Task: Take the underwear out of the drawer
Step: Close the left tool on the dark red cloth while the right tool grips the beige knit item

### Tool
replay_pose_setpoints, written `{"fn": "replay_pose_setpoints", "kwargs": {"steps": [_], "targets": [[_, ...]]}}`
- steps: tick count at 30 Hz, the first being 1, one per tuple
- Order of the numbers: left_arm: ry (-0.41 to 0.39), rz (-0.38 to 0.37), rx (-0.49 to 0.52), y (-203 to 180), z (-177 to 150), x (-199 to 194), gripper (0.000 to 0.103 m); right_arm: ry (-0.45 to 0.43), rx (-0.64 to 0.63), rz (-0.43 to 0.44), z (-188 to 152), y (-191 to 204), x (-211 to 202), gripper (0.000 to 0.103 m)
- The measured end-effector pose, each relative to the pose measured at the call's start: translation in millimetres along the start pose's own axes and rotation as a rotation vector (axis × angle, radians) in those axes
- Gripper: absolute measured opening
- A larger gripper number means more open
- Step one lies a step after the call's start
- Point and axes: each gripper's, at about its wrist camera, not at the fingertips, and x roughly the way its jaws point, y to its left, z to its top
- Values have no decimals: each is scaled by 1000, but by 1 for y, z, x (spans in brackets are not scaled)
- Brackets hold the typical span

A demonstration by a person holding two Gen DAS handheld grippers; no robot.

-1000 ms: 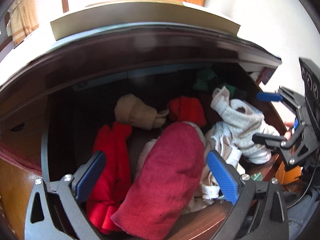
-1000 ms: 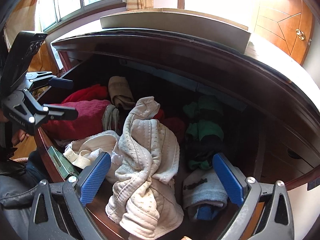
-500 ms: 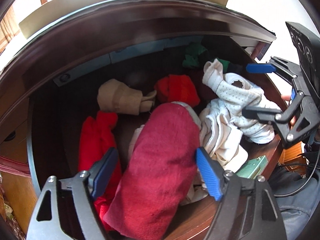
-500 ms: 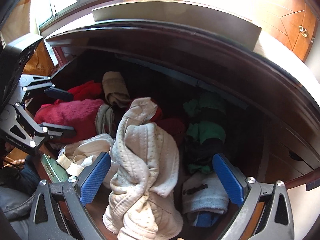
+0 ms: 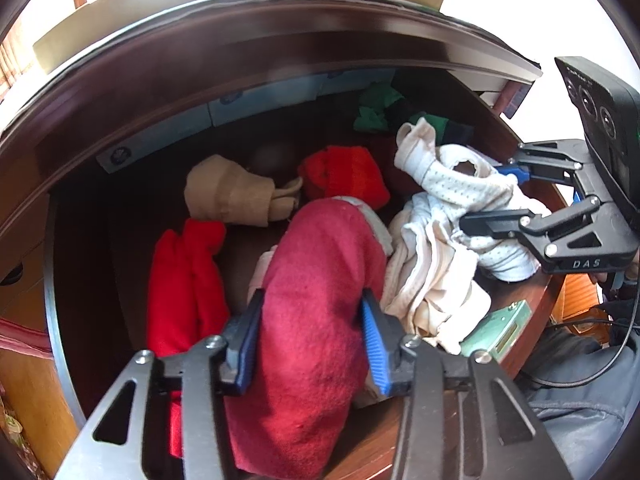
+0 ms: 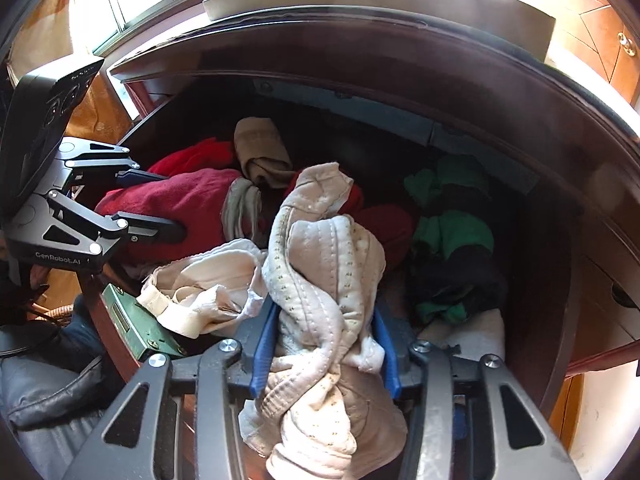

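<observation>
The open dark wooden drawer [image 5: 80, 260] is full of clothes. My left gripper [image 5: 312, 340] is closing on a dark red fleecy garment [image 5: 316, 280], and both blue pads press into its sides near the drawer's front. In the right wrist view the same gripper [image 6: 156, 204] shows at the left, on that garment [image 6: 188, 200]. My right gripper [image 6: 325, 344] is closing on a twisted cream dotted underwear piece [image 6: 324, 272], with the cloth bulging between its pads. From the left wrist view, that gripper [image 5: 488, 198] reaches in at the right, on the underwear [image 5: 460, 188].
Around them lie a bright red garment [image 5: 184, 280], a beige roll [image 5: 228, 192], an orange-red piece [image 5: 344, 176], a white garment [image 6: 208, 288] and green and black pieces [image 6: 452, 232]. A green lock plate [image 5: 496, 328] sits on the drawer front. The cabinet top [image 5: 240, 48] overhangs.
Both grippers went from wide open to closed in on cloth: the left on the dark red garment, the right on the cream dotted piece. Both views tipped slightly downward.
</observation>
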Motion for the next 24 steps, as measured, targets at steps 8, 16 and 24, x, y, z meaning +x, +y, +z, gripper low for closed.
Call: {"fn": "replay_pose_setpoints", "kwargs": {"steps": [8, 16, 24], "targets": [[-27, 0, -8, 3, -4, -5, 33, -38, 18, 23, -5, -2, -5, 38], [-69, -1, -22, 5, -5, -9, 28, -75, 24, 28, -10, -3, -14, 33], [-124, 30, -19, 3, -7, -17, 27, -174, 10, 21, -19, 2, -32, 31]]}}
